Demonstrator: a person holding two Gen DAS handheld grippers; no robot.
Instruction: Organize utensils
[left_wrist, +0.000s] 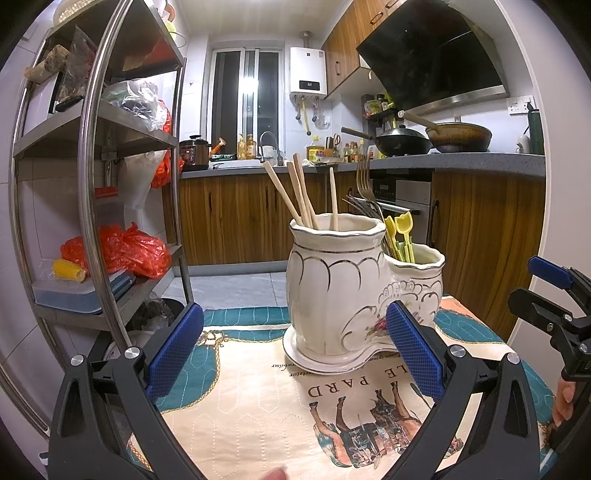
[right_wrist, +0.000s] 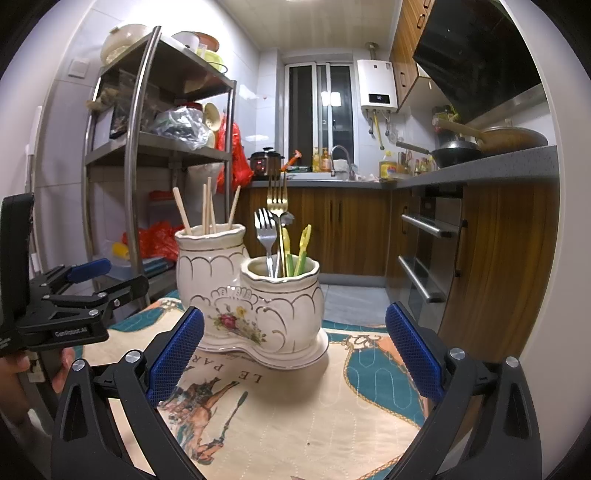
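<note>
Holder (left_wrist: 343, 295): set on the table (left_wrist: 258, 406), ahead of both grippers.
Tall pot: chopsticks (left_wrist: 299, 195) are held.
Low pot: forks (right_wrist: 271, 229), yellow picks (right_wrist: 303, 247).
Left gripper (left_wrist: 295, 354): spread apart, empty.
Right gripper (right_wrist: 295, 354): spread apart, empty.

holder (right_wrist: 258, 317): white ceramic, upright | chopsticks (right_wrist: 208, 210): taller cup | forks (right_wrist: 271, 229): shorter cup

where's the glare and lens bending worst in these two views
Left wrist view: the shelf rack's posts bow strongly near the left edge, and the window mirrors a bright light. Right wrist view: same window glare, curved countertop, dark corners. The utensil holder stays sharp in both.
</note>
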